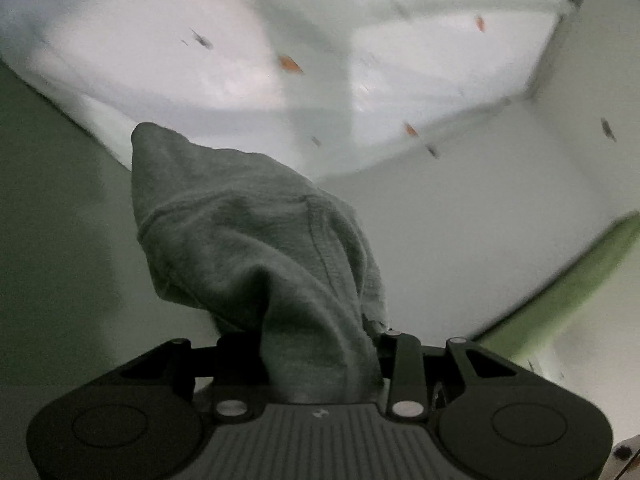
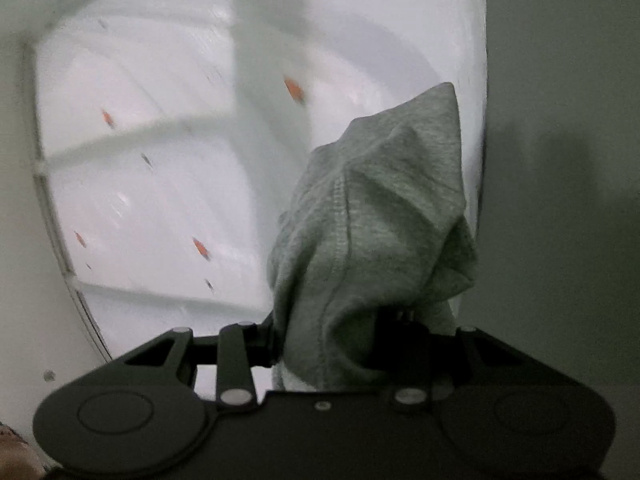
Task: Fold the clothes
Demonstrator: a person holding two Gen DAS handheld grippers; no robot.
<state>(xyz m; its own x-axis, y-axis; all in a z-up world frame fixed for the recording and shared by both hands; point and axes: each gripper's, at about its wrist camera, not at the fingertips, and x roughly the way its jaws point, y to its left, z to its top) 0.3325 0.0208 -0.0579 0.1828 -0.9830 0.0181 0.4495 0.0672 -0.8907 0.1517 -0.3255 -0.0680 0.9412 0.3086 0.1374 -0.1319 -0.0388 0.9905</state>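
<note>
A blurred white ceiling (image 1: 224, 80) with pale beams and small orange marks fills the background of both views, so both cameras point upward, away from any work surface.

Nearest in the left wrist view is the black body of the left gripper (image 1: 320, 356). Its fingers are buried in a bunch of grey cloth (image 1: 256, 240); the linkage arms stand drawn in toward the middle, and the fabric rises straight out from between them, so the fingers are clenched on the cloth. The cloth stands up from the gripper as a crumpled cone with a stitched seam running across it, its tip leaning to the left. Beyond it lies a plain white wall, and at the right edge a green band (image 1: 568, 292) runs diagonally.

In the right wrist view the right gripper (image 2: 340, 344) is likewise closed on grey cloth (image 2: 384, 208), which covers the fingers and rises in a folded peak toward the upper right, a hem seam visible down its left side. Whether both grippers hold the same garment cannot be told. Behind it the white ceiling meets a dull grey wall (image 2: 560, 160) on the right.
</note>
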